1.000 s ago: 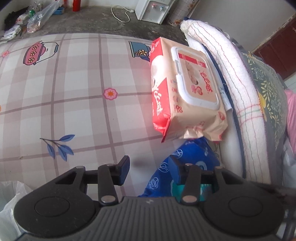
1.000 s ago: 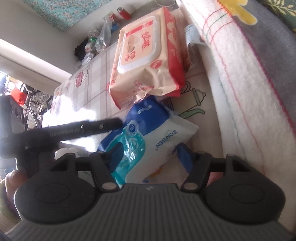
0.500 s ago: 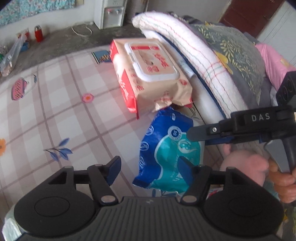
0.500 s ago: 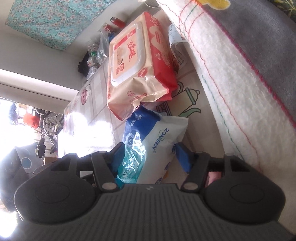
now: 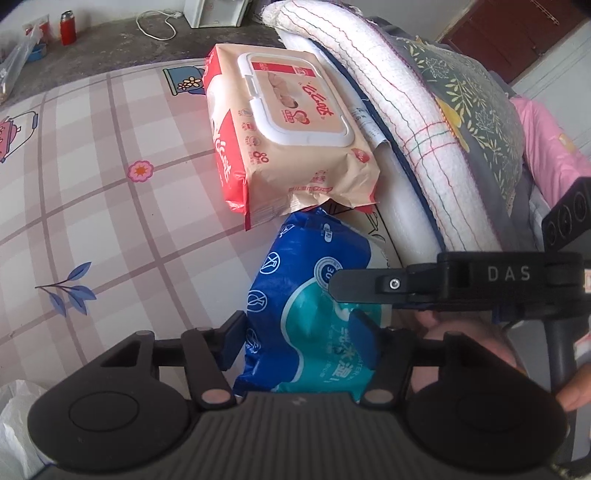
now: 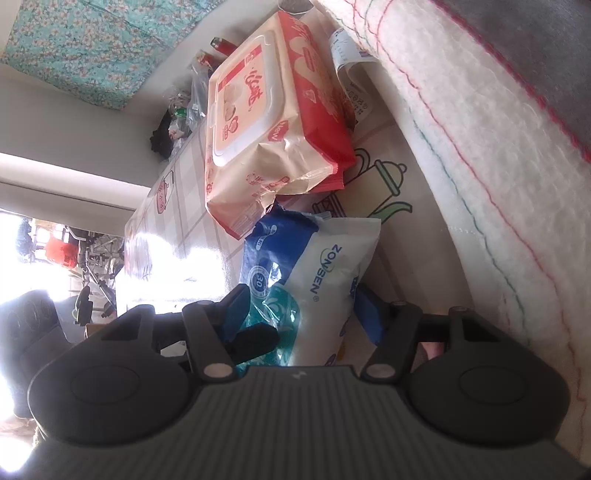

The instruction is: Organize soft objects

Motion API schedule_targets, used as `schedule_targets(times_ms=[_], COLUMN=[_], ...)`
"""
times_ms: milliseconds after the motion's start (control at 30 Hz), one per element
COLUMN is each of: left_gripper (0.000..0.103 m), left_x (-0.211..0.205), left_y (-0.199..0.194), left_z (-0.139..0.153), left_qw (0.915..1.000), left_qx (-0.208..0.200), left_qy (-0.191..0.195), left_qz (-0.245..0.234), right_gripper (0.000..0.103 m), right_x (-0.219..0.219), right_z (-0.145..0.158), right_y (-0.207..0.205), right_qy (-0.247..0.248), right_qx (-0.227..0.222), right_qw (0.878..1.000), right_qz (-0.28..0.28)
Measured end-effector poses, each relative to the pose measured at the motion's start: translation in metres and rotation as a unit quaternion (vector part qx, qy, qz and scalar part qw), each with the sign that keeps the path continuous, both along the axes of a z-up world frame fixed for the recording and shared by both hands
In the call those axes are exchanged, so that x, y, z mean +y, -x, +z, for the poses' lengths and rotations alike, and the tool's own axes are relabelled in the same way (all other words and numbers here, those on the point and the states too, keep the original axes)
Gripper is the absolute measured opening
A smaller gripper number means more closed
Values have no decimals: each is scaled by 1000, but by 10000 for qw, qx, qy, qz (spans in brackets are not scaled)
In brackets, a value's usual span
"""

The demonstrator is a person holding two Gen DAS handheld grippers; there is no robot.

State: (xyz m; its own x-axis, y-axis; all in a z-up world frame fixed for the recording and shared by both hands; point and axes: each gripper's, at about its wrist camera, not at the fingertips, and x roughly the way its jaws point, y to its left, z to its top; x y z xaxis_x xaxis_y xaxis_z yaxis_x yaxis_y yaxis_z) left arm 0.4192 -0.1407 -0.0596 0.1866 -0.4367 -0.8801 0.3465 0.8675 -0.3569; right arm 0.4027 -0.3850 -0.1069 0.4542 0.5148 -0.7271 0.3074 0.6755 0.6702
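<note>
A blue, teal and white wipes pack [image 5: 314, 295] lies on the checked mat, its far end under the edge of a larger beige and red wipes pack [image 5: 288, 133]. My left gripper [image 5: 301, 334] is open with its fingers on either side of the blue pack's near end. My right gripper [image 6: 303, 310] is also open around the same pack [image 6: 314, 280] from the other side; its black finger shows in the left wrist view [image 5: 388, 284]. The beige pack [image 6: 266, 125] lies flat beyond the blue one.
A rolled white towel [image 5: 399, 122] and patterned bedding [image 5: 476, 103] run along the right of the mat [image 5: 92, 177]. A white plastic bag [image 5: 14, 424] sits at the near left. Bottles and clutter [image 5: 68, 26] stand on the floor beyond the mat.
My left gripper has moved in over the blue pack so its fingers straddle it. The right gripper has come closer along the pack. Both stay open.
</note>
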Motion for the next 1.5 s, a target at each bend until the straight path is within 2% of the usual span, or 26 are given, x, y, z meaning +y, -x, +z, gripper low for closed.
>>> schedule_targets(times_ms=[33,167,367,467,600,767,967,1133,1333,1500], left_gripper=[52,46,44,42,42,41,41,40,38,38], left_x=[0,1,8,15,24,60,135,215,309,365], left_y=[0,5,16,25,44,77,136,190,247,276], left_z=[1,5,26,44,72,109,155,173,167,141], left_qw=[10000,9999,9994,9987,9967,9945,9875,9765,9591,9485], left_qx=[-14,-69,-290,-435,-783,-912,-1262,-1446,-1372,-1016], left_qy=[60,5,42,86,16,243,284,164,41,54], left_qz=[12,128,201,269,218,448,906,1592,2474,2998], right_gripper=[57,47,46,45,43,43,43,43,44,47], right_x=[-1,-3,6,13,20,45,116,200,313,386], right_z=[-1,-2,10,27,66,118,170,191,192,171], right_y=[1,5,10,14,27,50,85,105,123,142], right_qy=[-14,-75,-6,27,54,73,-78,-335,-479,-444], right_qx=[1,-20,-235,-427,-877,-1334,-1772,-1852,-1667,-1177], right_qw=[10000,9998,9996,9989,9961,9910,9816,9718,9573,9483], right_qz=[-43,-181,-186,-173,-117,96,711,1422,2312,2914])
